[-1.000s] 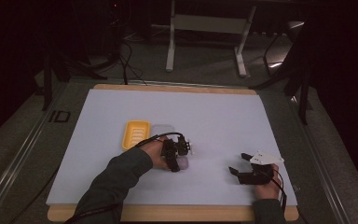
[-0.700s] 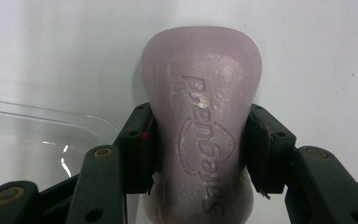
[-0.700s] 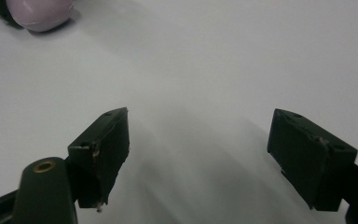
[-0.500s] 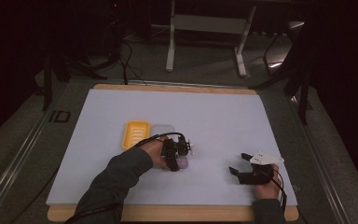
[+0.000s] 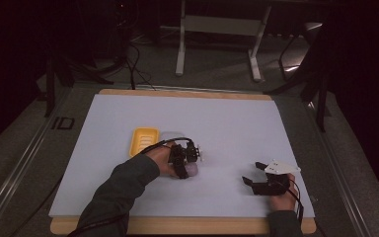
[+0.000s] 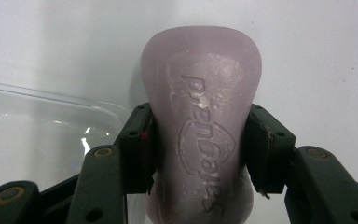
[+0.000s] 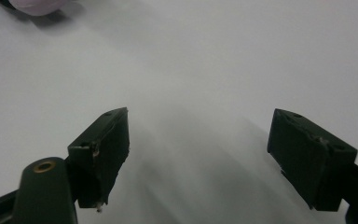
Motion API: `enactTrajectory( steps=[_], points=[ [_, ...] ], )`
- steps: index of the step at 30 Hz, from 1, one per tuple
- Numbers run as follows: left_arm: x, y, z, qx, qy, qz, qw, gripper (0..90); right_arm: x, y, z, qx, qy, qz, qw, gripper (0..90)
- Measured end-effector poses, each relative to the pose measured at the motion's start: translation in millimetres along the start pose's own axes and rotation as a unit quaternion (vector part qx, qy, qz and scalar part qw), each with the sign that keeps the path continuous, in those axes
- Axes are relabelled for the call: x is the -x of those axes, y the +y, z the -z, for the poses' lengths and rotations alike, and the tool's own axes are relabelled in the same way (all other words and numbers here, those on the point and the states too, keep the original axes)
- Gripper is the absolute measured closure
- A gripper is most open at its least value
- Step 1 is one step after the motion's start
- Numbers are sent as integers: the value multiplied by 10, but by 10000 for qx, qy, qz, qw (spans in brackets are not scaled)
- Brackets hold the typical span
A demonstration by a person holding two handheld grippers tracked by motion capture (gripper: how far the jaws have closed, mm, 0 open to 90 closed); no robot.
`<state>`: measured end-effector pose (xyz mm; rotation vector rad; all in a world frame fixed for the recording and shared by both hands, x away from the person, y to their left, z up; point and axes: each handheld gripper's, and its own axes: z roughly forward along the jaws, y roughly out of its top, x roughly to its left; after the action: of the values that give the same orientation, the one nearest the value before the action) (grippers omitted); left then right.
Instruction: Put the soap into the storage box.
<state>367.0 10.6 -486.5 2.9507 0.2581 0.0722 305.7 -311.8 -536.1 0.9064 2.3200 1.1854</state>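
A pale purple soap bar (image 6: 200, 70) with raised lettering lies on the white table sheet (image 5: 227, 128). My left gripper (image 6: 200, 154) is shut on it, its black pads (image 6: 137, 149) pressing both long sides. In the high view the left gripper (image 5: 189, 167) sits near the table's middle, with the soap bar (image 5: 193, 171) showing under it. My right gripper (image 5: 250, 183) rests at the front right, open, and its jaws stand wide with bare sheet between them in the right gripper view (image 7: 198, 149). The soap bar's edge (image 7: 37, 5) shows in that view's top left corner.
A yellow soap dish (image 5: 143, 139) lies just left of and behind the left gripper. A clear plastic lid (image 5: 170, 137) lies beside it, and its rim (image 6: 42, 130) is close to the left jaw. The wooden table edge (image 5: 177, 224) runs along the front.
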Motion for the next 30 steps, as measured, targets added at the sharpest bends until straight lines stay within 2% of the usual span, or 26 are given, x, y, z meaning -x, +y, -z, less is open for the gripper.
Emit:
enactTrajectory(
  steps=[12,30],
  points=[
    [-7,-33,125,47,62,-72,9999,499,-1,0,-1,-4,-4,3,10000,204],
    [-99,-135,318,212,171,121,9996,499,0,1,2,-2,-12,13,10000,204]
  ],
)
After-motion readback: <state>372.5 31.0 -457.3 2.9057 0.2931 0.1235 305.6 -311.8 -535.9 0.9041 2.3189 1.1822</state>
